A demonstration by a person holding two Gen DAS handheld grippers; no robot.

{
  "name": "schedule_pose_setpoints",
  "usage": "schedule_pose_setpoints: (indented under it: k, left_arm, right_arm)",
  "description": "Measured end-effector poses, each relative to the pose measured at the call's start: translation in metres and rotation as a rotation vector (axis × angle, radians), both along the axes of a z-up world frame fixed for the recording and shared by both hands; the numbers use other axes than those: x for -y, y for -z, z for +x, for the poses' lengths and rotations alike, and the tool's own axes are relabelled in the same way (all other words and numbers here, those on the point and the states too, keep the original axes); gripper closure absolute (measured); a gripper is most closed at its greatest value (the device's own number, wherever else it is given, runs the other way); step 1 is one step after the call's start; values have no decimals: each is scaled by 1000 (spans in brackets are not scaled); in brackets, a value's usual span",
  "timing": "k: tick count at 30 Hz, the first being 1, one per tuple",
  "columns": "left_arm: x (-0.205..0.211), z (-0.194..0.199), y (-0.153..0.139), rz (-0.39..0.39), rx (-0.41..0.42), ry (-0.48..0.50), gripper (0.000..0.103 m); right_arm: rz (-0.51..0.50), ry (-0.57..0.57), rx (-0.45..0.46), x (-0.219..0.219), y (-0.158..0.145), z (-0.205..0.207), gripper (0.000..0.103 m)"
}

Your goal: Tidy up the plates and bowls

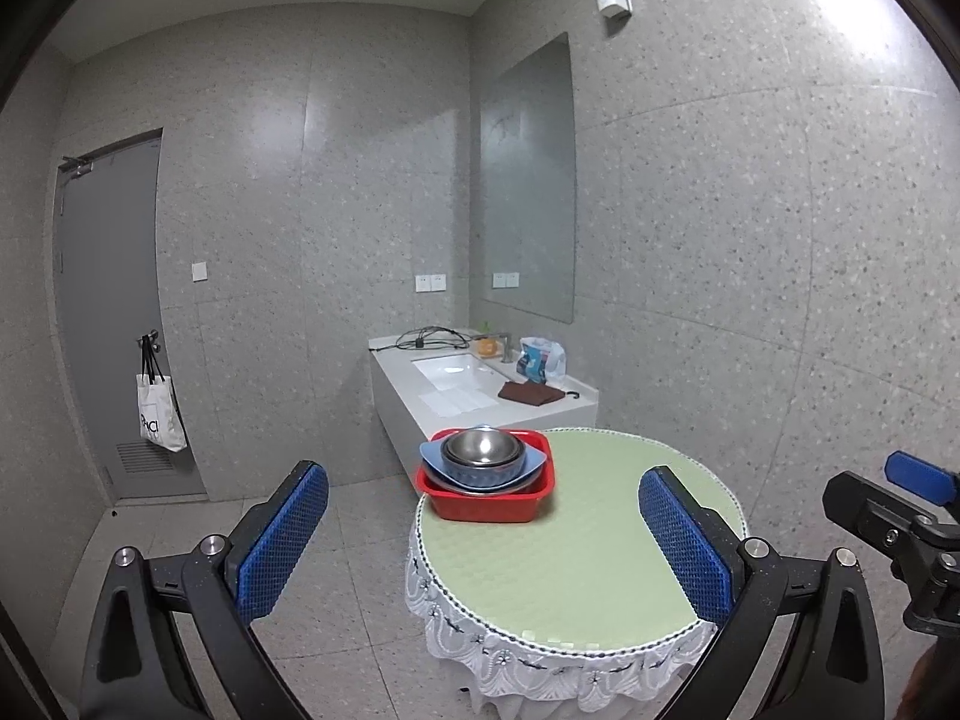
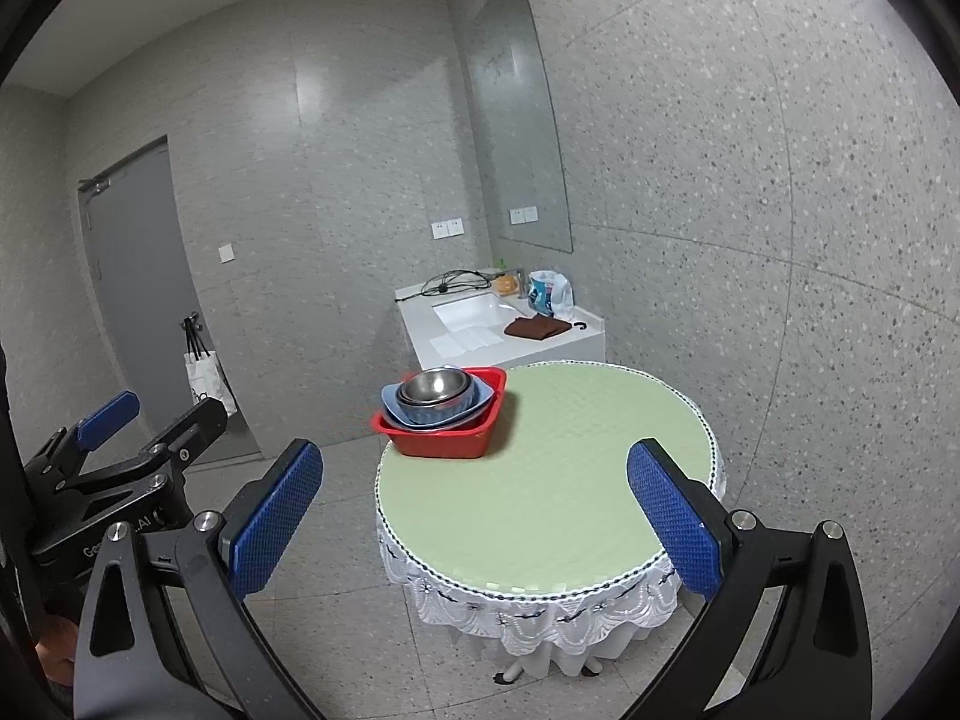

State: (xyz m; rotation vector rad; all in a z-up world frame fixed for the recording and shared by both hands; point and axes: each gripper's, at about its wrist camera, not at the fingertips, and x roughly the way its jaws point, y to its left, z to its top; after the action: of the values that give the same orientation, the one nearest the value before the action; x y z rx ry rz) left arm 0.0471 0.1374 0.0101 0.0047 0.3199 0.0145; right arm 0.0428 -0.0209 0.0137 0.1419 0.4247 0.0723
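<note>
A red plastic basin point(image 1: 489, 501) point(image 2: 441, 441) stands at the far left edge of a round table point(image 1: 576, 570) point(image 2: 552, 510) with a light green top. In it lies a blue plate point(image 1: 433, 456) point(image 2: 393, 399) with nested steel bowls point(image 1: 482, 447) point(image 2: 433, 387) on top. My left gripper point(image 1: 483, 546) is open and empty, held back from the table's near side. My right gripper point(image 2: 474, 525) is open and empty, also short of the table. Each gripper shows at the edge of the other's view.
A white lace skirt point(image 2: 540, 612) hangs round the table. Behind it a white sink counter point(image 1: 480, 387) point(image 2: 498, 324) holds a brown cloth point(image 1: 531, 392), a bag and cables. A grey door point(image 1: 108, 324) with a hanging tote bag point(image 1: 159, 414) is at left. Tiled floor surrounds the table.
</note>
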Motion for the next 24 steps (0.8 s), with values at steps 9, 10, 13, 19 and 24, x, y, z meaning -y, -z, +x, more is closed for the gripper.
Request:
schedule_pose_setpoints:
  k: [9,10,13,19,24]
  left_arm:
    - [-21,-9,-5,-4,-2,10,1]
    - [-23,-10,-6,-3,-1,7,1]
    - [-31,-16,-6,-3,3,8,1]
    - [-44,-30,-4,-6,12,1,1]
    - [-52,-42,-3,-12,15,-2,1]
  right_arm:
    - [-15,9,9,-22,-2,-8,0]
    - [-14,9,8,-23,-2,-8,0]
    - [-15,10,8,-29,-2,-11,0]
    - [-21,9,15,-43,-2,-17,0]
    - [-27,13,26,-52,-3,-25,0]
